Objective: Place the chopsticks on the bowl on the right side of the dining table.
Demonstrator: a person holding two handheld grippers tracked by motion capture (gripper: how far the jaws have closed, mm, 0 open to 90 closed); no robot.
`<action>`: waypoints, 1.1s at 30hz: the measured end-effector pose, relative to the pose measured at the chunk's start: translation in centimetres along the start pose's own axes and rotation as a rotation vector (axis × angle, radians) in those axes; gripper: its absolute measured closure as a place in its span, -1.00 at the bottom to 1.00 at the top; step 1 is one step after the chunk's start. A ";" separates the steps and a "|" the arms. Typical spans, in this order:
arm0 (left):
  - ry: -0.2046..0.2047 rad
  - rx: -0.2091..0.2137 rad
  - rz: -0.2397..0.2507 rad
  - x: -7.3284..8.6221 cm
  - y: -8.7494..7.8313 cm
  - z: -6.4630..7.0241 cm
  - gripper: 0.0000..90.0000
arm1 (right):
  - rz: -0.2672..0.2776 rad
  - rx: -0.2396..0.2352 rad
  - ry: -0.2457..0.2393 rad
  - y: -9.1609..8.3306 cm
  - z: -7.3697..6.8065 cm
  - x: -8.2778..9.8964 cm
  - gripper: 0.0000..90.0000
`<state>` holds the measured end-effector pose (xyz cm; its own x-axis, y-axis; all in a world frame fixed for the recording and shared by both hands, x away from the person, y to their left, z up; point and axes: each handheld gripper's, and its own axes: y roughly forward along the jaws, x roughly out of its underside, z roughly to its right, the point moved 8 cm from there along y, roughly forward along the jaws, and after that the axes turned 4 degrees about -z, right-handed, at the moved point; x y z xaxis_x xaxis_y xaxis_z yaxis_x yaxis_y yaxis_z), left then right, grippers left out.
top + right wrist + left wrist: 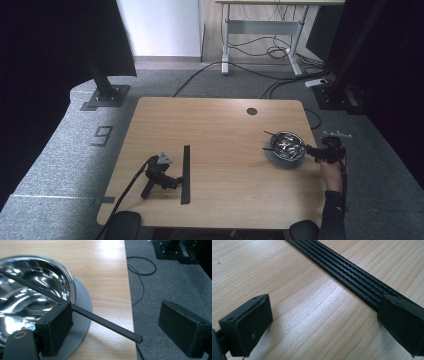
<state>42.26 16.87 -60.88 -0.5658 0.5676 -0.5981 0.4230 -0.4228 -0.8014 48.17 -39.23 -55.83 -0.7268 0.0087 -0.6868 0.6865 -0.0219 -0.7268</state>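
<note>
A steel bowl point(286, 145) sits on a grey round plate point(280, 161) at the table's right side. Thin black sticks point(270, 134) lie across the bowl. A hand holds my right gripper point(312, 150) at the bowl's right rim, open. In the right gripper view one black stick point(105, 325) runs over the bowl point(32, 290) and ends between the open jaws of the right gripper point(117, 315), touching the left jaw. My left gripper point(172, 180) lies on the table with no hand on it, open point(324, 325), its right jaw against a long black ribbed strip point(186, 174) point(347, 272).
The right table edge point(128, 302) runs just beside the grey plate point(83, 305), with grey carpet and cables point(140, 272) below. A cable hole point(251, 111) sits at the back of the wooden table point(215, 130). The left gripper's cable point(127, 192) trails off the front left edge.
</note>
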 end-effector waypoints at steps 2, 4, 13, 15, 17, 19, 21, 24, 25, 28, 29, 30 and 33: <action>0.000 -0.002 0.000 0.0 0.0 0.0 -1.00 | 0.007 -0.015 -0.004 -0.2 -0.3 -0.1 -0.72; 0.000 -0.001 0.000 0.0 0.0 0.0 -1.00 | 0.010 -0.033 -0.012 -0.3 -0.7 -0.2 -0.72; -0.001 -0.001 0.001 0.0 0.0 0.0 -1.00 | 0.009 -0.088 -0.042 -0.3 -2.8 -0.5 -0.74; -0.001 -0.001 0.001 0.0 0.0 0.0 -1.00 | 0.014 -0.106 -0.050 -0.6 -3.5 -0.9 -0.75; 0.000 -0.001 0.000 0.0 0.0 0.0 -1.00 | 0.018 -0.127 -0.062 -0.8 -4.4 -1.3 -0.77; 0.000 -0.001 0.000 0.0 0.0 0.0 -1.00 | 0.023 -0.149 -0.085 -0.8 -5.4 -1.6 -0.81; 0.000 -0.001 0.000 0.0 0.0 0.0 -1.00 | 0.007 -0.148 -0.110 -0.6 -6.2 -1.8 -0.83; 0.000 -0.001 0.000 0.0 0.0 0.0 -1.00 | 0.018 -0.149 -0.117 -0.4 -7.1 -2.7 -0.85; 0.000 -0.001 0.000 0.0 0.0 0.0 -1.00 | 0.023 -0.147 -0.113 -0.2 -7.3 -3.0 -0.85; 0.000 -0.001 0.000 0.0 0.0 0.0 -1.00 | 0.007 -0.117 -0.125 0.5 -7.8 -3.7 -0.85; 0.000 -0.001 0.000 0.0 0.0 0.0 -1.00 | 0.013 -0.117 -0.131 0.8 -7.9 -4.0 -0.85; 0.000 -0.001 0.000 0.0 0.0 0.0 -1.00 | 0.003 -0.113 -0.128 1.1 -8.1 -4.1 -0.85; -0.001 -0.001 0.000 0.0 0.0 0.0 -1.00 | -0.012 -0.086 -0.146 1.7 -8.3 -4.6 -0.85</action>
<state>42.26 16.88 -60.88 -0.5669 0.5667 -0.5978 0.4234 -0.4220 -0.8016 52.86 -30.99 -54.01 -0.7258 -0.1367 -0.6742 0.6727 0.0635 -0.7372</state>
